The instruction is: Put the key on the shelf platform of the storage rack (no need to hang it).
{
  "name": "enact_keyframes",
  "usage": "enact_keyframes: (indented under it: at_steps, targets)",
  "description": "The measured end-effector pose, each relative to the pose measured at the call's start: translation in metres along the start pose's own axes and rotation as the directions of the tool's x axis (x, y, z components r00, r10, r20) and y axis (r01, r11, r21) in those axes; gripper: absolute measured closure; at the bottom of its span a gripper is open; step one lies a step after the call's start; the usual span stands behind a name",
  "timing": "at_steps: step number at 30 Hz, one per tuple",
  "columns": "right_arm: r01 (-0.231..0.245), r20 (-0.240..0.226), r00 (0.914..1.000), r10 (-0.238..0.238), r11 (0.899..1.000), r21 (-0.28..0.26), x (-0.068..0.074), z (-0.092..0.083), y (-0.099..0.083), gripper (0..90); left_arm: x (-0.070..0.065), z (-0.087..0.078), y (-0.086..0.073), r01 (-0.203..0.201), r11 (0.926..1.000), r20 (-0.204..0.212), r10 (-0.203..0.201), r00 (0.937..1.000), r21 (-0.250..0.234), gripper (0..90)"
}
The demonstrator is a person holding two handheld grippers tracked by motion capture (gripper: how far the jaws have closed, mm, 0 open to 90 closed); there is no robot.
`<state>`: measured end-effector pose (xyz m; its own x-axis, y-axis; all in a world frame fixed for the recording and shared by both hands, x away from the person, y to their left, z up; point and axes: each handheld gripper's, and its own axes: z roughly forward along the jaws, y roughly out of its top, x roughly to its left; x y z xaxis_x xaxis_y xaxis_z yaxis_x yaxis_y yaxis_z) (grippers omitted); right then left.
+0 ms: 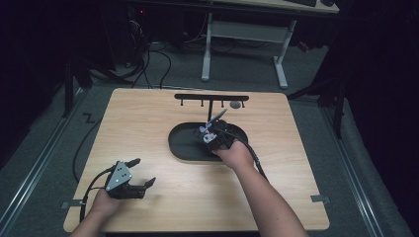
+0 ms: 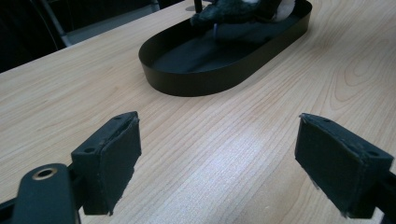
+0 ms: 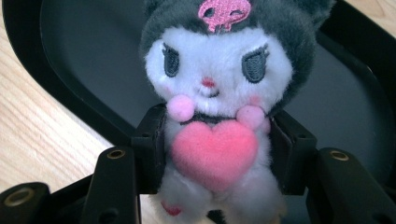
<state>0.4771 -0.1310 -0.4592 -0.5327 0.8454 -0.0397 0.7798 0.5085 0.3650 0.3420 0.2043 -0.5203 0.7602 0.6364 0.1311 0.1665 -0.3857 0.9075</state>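
Right gripper (image 3: 212, 154) pinches a small plush toy (image 3: 219, 98) by the body, one black pad on each side at chest level, both pads pressed into the fur. Toy faces the right gripper view: white face, dark grey hood w/ a pink skull emblem on the forehead, grey stitched eyes w/ lashes, tiny red nose, faint pink cheeks. Two pale pink pom-poms sit under the chin, a big pink felt heart on the chest between the pads. Lower body white fur, a bit of pink on one foot at bottom edge of the view.

Toy is held over a black oval tray (image 3: 84, 56), upright relative to the jaws; tray floor and rim show behind and around it. In the high view the right gripper (image 1: 210, 134) sits over the right part of the tray (image 1: 183, 143), toy (image 1: 206, 132) just a pale speck at its tip, and a thin grey piece sticks up from it toward a black rack w/ pegs (image 1: 211, 98) at the table's (image 1: 148, 118) far side.

Left gripper (image 1: 143, 173) rests near the front-left of the table, jaws spread wide, nothing between them; the left gripper view shows bare wood between the pads (image 2: 116, 154).
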Motion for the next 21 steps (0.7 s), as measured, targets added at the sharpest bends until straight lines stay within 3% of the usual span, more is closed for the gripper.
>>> enact_keyframes:
  at_steps: [5, 7, 9, 13, 14, 17, 21]
  targets:
    - [0.017, 0.0, 0.9999, -0.017, 0.999, 0.031, 0.001, 0.011, 0.003, 46.5, 0.0, 0.0, 0.0, 0.002, 1.0, 0.002, -0.002, 1.0, -0.001, 15.4]
    - [-0.007, 0.001, 1.0, 0.007, 0.999, 0.043, 0.001, 0.013, 0.001, 46.5, 0.0, 0.0, 0.0, 0.002, 1.0, 0.002, -0.002, 1.0, -0.002, 15.4]
    - [0.006, 0.002, 1.0, -0.006, 0.999, 0.045, -0.001, 0.013, -0.001, 46.4, 0.0, 0.0, 0.0, 0.002, 1.0, 0.002, -0.002, 1.0, -0.002, 15.4]
    - [-0.014, 0.007, 0.9999, 0.013, 0.998, 0.068, -0.005, 0.013, -0.006, 46.3, 0.0, 0.0, 0.0, 0.001, 1.0, 0.001, -0.001, 1.0, -0.003, 15.4]
    - [0.009, 0.008, 0.9999, -0.009, 0.998, 0.065, -0.007, 0.014, -0.007, 46.2, 0.0, 0.0, 0.0, 0.0, 1.0, 0.001, 0.0, 1.0, -0.003, 15.4]
    - [-0.026, 0.005, 0.9997, 0.026, 0.997, 0.074, -0.008, 0.015, -0.011, 45.7, 0.0, 0.0, 0.0, 0.001, 1.0, 0.001, -0.001, 1.0, -0.001, 15.4]
    - [-0.012, 0.005, 0.9999, 0.012, 0.997, 0.073, -0.009, 0.018, -0.012, 43.8, 0.0, 0.0, 0.0, -0.001, 1.0, 0.0, 0.001, 1.0, -0.001, 15.4]
